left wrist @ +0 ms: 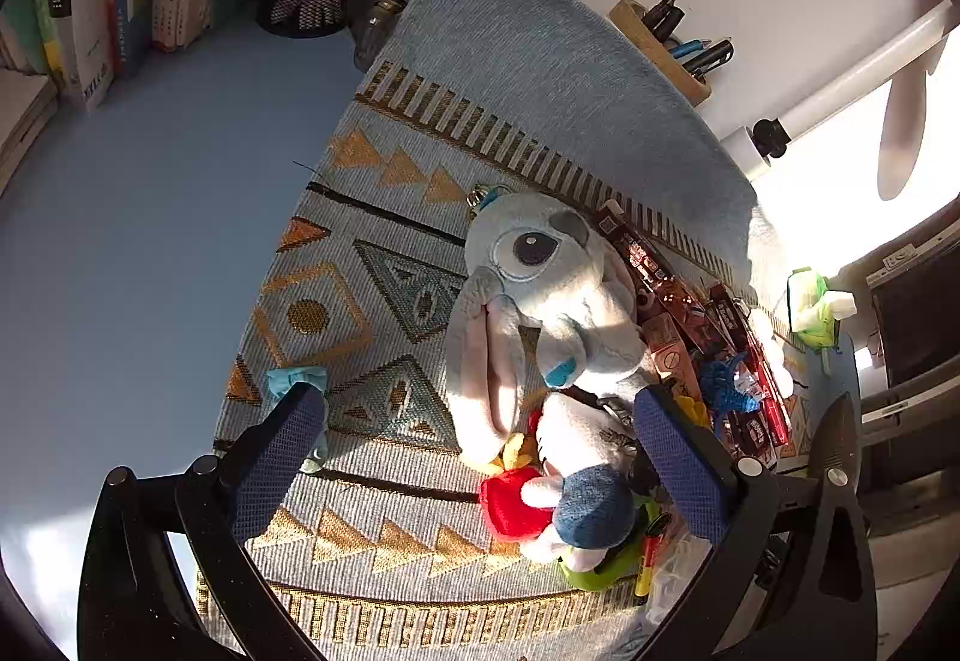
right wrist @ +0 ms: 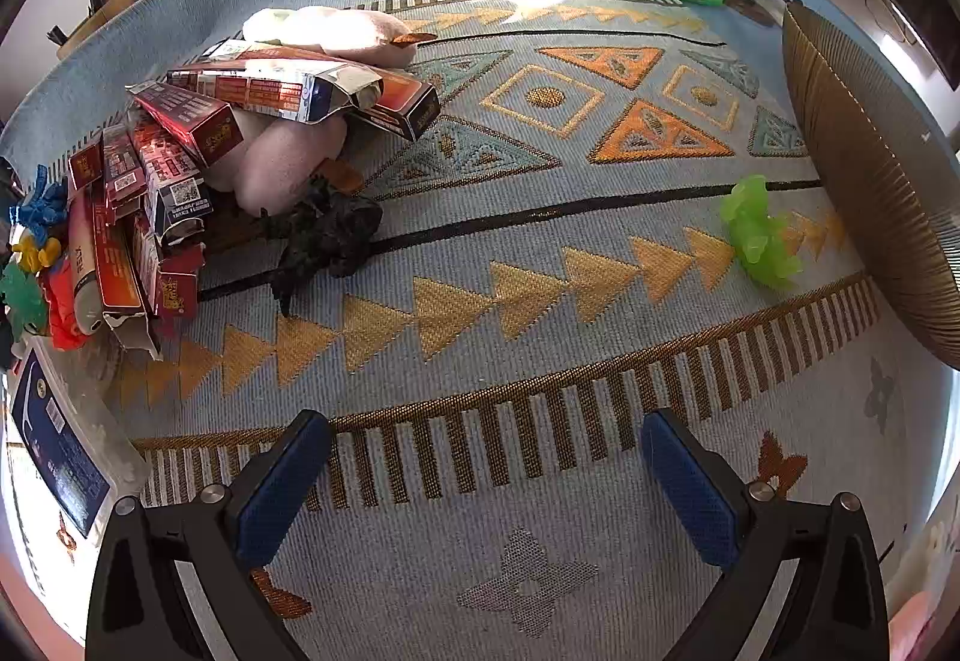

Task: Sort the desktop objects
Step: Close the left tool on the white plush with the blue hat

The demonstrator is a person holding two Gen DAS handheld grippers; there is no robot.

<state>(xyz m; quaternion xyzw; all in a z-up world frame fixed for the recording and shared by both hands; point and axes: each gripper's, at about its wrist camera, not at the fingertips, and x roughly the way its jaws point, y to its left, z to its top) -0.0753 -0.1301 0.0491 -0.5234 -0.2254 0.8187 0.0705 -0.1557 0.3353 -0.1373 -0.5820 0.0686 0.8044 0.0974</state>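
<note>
Left wrist view looks down past the left gripper [left wrist: 480, 457], fingers spread wide and empty, at a grey plush rabbit [left wrist: 540, 295] heaped with red cartons [left wrist: 666, 289] on the patterned mat [left wrist: 336, 313], likely the next pick. Right gripper [right wrist: 486, 487], equally wide, hangs over bare mat, with a green toy [right wrist: 757, 235] far right.

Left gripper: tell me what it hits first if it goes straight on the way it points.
Probably the small white plush with the red heart, lying between the open left gripper fingers; depth is uncertain.
</note>
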